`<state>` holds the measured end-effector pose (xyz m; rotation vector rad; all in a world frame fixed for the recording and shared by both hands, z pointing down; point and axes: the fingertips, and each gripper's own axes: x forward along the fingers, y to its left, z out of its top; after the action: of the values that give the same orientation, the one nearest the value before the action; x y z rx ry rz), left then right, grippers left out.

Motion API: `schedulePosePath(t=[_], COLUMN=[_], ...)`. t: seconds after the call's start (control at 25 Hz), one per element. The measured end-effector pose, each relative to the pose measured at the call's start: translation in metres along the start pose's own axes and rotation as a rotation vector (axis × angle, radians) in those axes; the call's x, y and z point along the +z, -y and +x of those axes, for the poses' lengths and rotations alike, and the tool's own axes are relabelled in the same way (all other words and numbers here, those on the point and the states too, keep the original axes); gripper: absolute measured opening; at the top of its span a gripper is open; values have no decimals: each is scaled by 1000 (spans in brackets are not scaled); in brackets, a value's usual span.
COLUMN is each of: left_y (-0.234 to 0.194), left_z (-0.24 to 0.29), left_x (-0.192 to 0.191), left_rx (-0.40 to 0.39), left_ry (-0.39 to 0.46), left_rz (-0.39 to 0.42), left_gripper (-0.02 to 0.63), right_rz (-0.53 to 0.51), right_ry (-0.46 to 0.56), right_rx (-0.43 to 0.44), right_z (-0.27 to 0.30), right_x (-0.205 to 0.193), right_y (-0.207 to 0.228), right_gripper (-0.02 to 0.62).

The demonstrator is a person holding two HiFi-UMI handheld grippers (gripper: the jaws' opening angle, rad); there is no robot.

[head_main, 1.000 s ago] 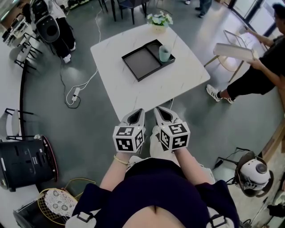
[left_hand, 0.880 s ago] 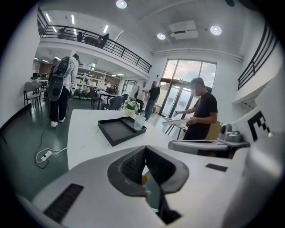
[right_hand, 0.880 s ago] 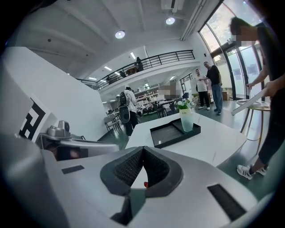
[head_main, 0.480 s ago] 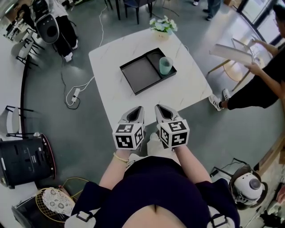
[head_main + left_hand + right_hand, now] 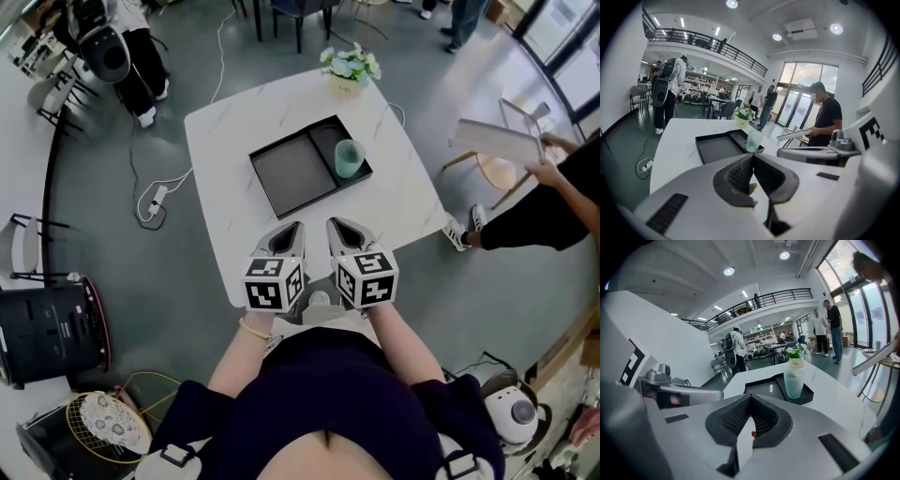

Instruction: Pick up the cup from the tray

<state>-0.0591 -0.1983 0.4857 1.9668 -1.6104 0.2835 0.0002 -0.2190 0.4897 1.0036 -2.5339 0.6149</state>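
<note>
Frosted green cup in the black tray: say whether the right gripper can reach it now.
Probably yes: only bare white tabletop lies between the right gripper and the frosted green cup, alone in a compartment of the black tray. The shut jaws must open first.

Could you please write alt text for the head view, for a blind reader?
From above, a pale green cup stands in the narrower compartment of a black tray on a white table. A person holds the left hand-held gripper and right hand-held gripper, both shut and empty, at the table's near edge.
</note>
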Motion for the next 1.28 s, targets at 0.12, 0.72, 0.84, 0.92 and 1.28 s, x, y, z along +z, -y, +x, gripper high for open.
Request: schedulePosePath(t=[0.12, 0.72, 0.84, 0.92, 1.28], left_y=[0, -16, -19, -21, -28], left_z=[11, 28, 33, 36, 52], left_x=[4, 8, 8, 8, 6], left_rx=[3, -20, -28, -33, -48], left_ry=[-6, -66, -73, -79, -114], left_rz=[6, 1, 2, 2, -1], left_gripper=[9, 9, 9, 9, 9], right_rz=[8, 66, 98, 103, 112], right_ry=[2, 0, 6, 8, 8], right_rx=[2, -50, -50, -59, -149], right_z=[7, 31, 38, 42, 67], right_x=[5, 10, 9, 10, 14], right_y=[9, 10, 15, 19, 58], right_gripper=[9, 9, 9, 9, 67])
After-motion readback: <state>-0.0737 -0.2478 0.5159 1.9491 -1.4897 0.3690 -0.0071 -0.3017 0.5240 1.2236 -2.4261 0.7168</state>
